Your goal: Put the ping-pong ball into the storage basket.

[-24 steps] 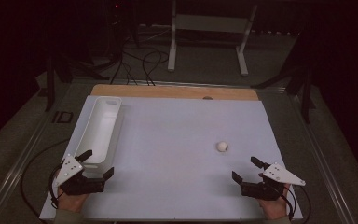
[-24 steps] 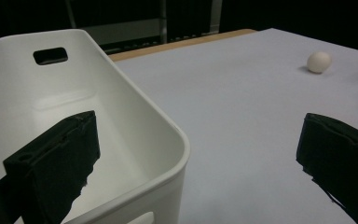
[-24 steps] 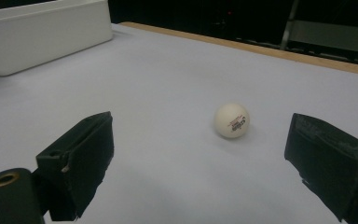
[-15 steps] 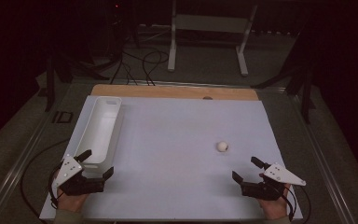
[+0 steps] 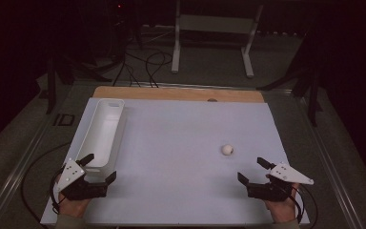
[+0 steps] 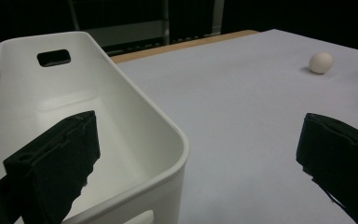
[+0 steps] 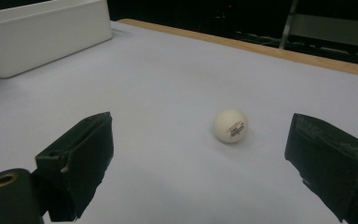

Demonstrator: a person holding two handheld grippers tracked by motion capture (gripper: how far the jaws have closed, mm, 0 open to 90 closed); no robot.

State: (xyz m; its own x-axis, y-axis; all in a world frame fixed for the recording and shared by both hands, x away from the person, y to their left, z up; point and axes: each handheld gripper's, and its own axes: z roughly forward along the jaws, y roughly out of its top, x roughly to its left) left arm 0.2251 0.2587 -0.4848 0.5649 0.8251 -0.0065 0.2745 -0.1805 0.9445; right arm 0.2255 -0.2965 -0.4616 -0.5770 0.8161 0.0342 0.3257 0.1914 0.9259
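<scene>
High view first: a white sheet [image 5: 171,157] covers the table, with a long white bin [image 5: 102,131] along its left side and a little white ball [image 5: 227,150] sitting on the right half, out in the open. The left gripper [image 5: 97,168] is at the near-left corner, jaws spread wide, one jaw over the bin's near end and the other just outside it. The right gripper [image 5: 254,170] is at the near-right corner, also spread wide, with the ball a bit beyond it and not touching.

Left gripper view: the bin [image 6: 135,121] is right up close. One jaw hangs inside it, the other is out over the sheet [image 6: 242,107], the rim between them. The ball [image 6: 321,62] is far off toward the top right.

Right gripper view: the ball [image 7: 230,125] rests on the sheet [image 7: 158,93] between and ahead of the open jaws, touching neither. It has some small printing on it, too blurry to read I think. The bin [image 7: 42,35] is off at the top left.
</scene>
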